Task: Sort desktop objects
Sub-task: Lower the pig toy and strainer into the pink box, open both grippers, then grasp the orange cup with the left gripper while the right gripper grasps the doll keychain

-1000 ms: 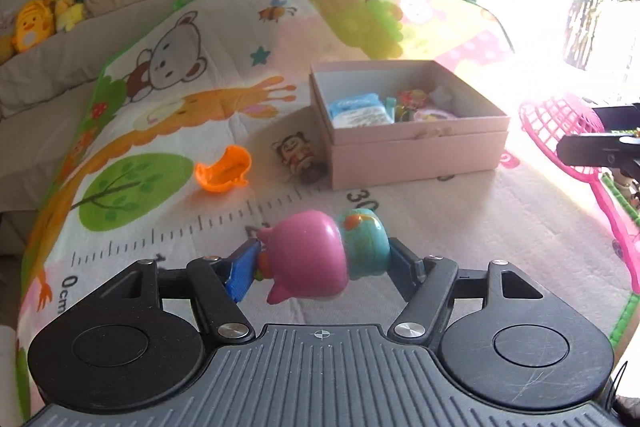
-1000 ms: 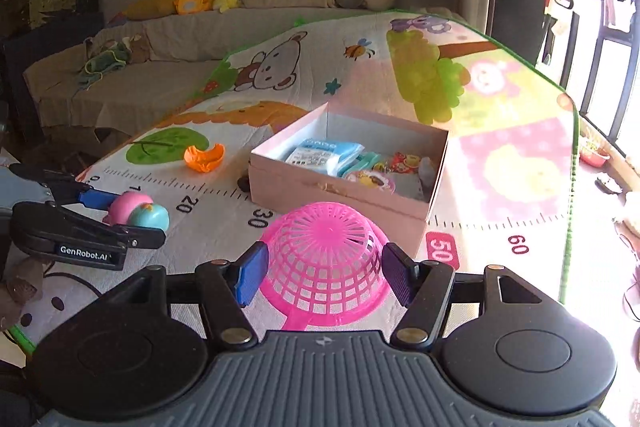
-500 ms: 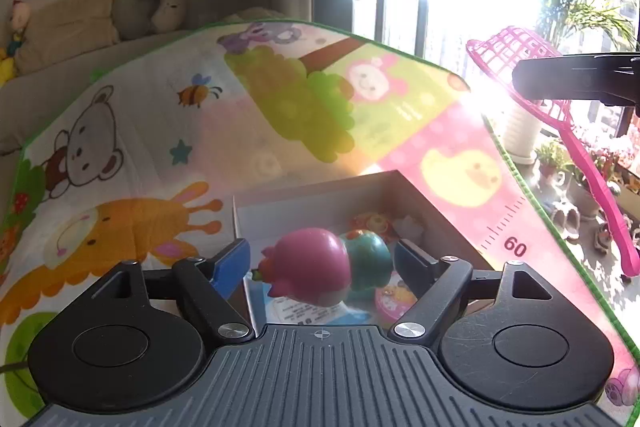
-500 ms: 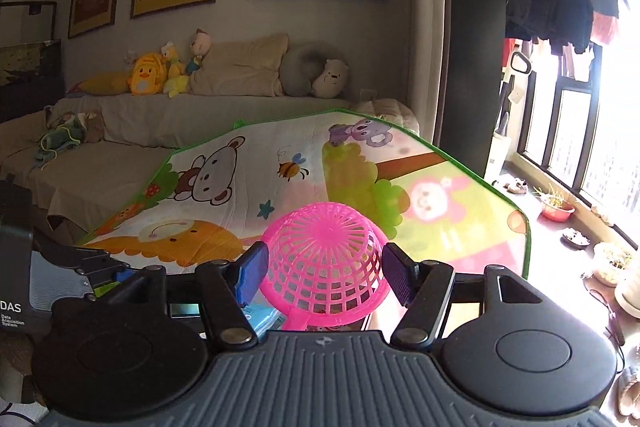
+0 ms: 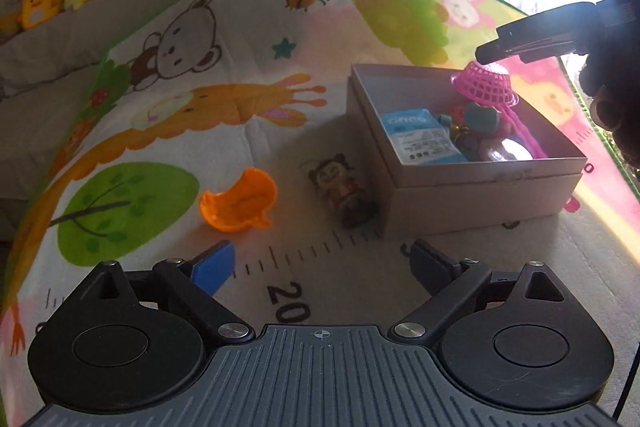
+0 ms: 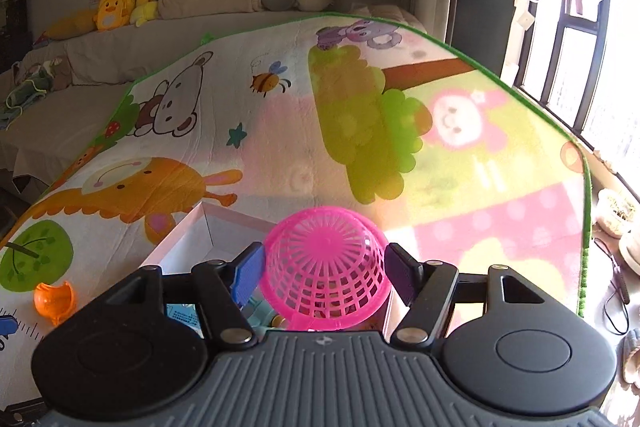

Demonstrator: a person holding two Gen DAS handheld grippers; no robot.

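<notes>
Pink box (image 5: 472,203): open-topped, sits on the cartoon play mat (image 5: 224,131) that covers the worktop, right of centre in the left wrist view
Box contents: blue-and-white packet (image 5: 420,143) along the left wall; a jumble of small toys beside it, too cluttered to tell apart
Pink mesh basket (image 6: 324,275): dome side up, between the two fingers of the right tool (image 6: 324,275), above the far right corner of the box; its long pink handle (image 5: 524,135) slants down into the box
Right tool: jaws opening; blue pad (image 6: 248,275) and dark pad (image 6: 400,273) stand just beside the basket walls, a thin gap shows on each side
Left tool (image 5: 322,267): jaws opening, wide apart, nothing between them, only the mat's printed ruler shows in the gap
Orange scoop (image 5: 240,203): lies on the mat, left of the box, well apart from it
Cartoon figurine (image 5: 340,191): lies on its back on the mat, just beside the box's left wall
Sofa (image 6: 120,51): behind the worktop, plush toys and cushions along its back
</notes>
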